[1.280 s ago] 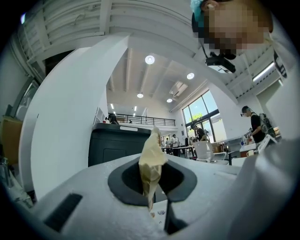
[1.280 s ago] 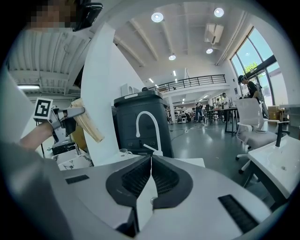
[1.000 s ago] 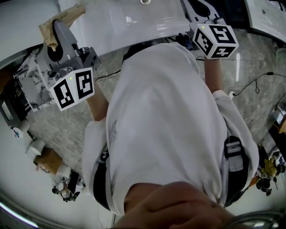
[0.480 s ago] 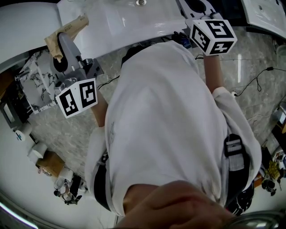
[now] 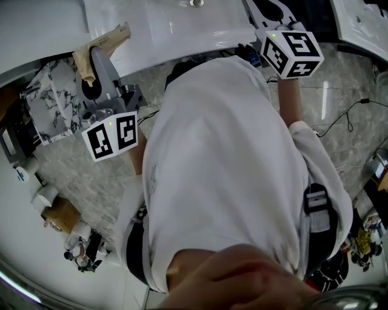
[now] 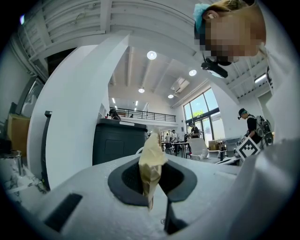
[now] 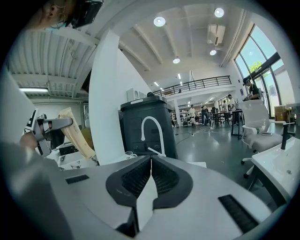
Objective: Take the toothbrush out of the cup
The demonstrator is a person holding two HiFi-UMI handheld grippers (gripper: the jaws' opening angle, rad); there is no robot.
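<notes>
My left gripper (image 5: pixel 91 60) is shut on a long tan paper-wrapped thing (image 5: pixel 102 43), held at the left over the edge of the white sink counter (image 5: pixel 182 33). In the left gripper view the crumpled tan wrap (image 6: pixel 152 164) stands up between the closed pads. The right gripper view shows it from the side as a long tan strip (image 7: pixel 76 135). My right gripper (image 5: pixel 270 9) is at the top right over the counter, and its ribbed pads meet with nothing between them (image 7: pixel 151 161). A small white cup-like thing (image 7: pixel 127 154) stands by a white faucet (image 7: pixel 152 130).
A dark cabinet (image 7: pixel 145 117) and a white pillar (image 7: pixel 105 103) stand ahead of the right gripper. A marble-patterned box (image 5: pixel 51 103) sits left of the left gripper. Cables (image 5: pixel 345 112) run over the stone floor at the right; paper rolls (image 5: pixel 45 197) lie lower left.
The left gripper, with the tan thing in it, has moved right and slightly down in the head view. The right gripper has stayed in place.
</notes>
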